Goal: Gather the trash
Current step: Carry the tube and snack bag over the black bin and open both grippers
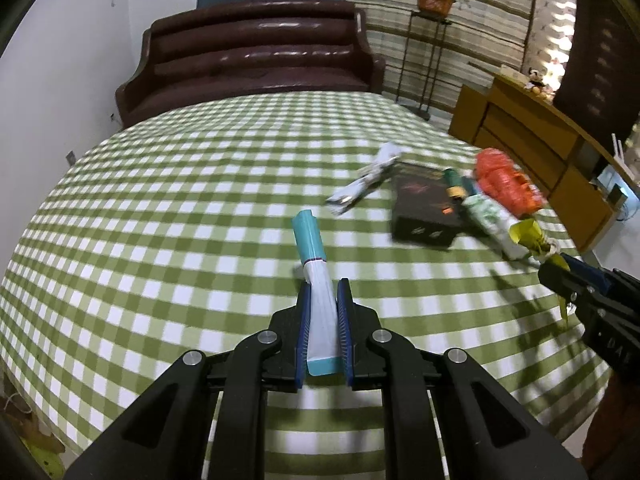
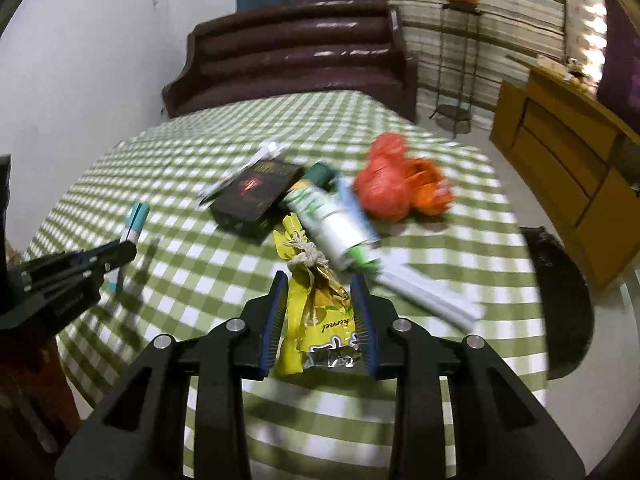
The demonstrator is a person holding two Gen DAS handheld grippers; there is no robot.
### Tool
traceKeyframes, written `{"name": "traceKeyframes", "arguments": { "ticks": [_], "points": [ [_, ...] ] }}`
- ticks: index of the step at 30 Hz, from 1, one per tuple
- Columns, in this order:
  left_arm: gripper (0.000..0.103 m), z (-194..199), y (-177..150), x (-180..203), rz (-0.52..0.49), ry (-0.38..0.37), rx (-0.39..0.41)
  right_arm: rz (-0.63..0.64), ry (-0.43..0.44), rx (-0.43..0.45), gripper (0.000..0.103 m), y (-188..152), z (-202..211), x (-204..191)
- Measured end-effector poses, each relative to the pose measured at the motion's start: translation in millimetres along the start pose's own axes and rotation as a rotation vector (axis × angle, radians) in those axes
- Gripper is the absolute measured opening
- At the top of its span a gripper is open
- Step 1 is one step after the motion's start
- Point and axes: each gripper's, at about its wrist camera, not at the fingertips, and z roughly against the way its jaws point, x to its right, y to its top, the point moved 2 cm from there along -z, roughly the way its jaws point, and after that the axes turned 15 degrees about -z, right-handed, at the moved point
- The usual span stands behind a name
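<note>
A flat teal-and-white paper packet (image 1: 316, 276) sticks up between blue pads. A crumpled yellow foil wrapper (image 2: 316, 312) tied with string is gripped beside a black box (image 2: 256, 196), a white-green tube (image 2: 336, 224) and an orange plastic bag (image 2: 396, 188).

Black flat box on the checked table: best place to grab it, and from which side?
Take the black flat cardboard box across its near left corner, coming from the open tablecloth side. It lies flat and thin, so the tongs must straddle an edge. Its right side is crowded by the green-and-white tube, and a white wrapper lies behind it.

black box (image 2: 256, 196) 1 | orange bag (image 2: 400, 188) 1 | yellow wrapper (image 2: 316, 312) 1 | teal tube (image 1: 314, 276) 1
</note>
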Motion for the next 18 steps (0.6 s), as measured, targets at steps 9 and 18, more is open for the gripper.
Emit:
{"name": "traceKeyframes", "arguments": {
  "ticks": [9, 18],
  "points": [
    [0.014, -1.5, 36.2, 57.3, -0.083, -0.078, 0.072, -0.114, -0.086, 0.110, 0.032, 24.6, 28.1, 66.0],
    [0.014, -10.3, 78.6, 137.0, -0.192, -0.182, 0.138, -0.214, -0.194, 0.172, 0.032, 37.1, 41.0, 140.7]
  ]
}}
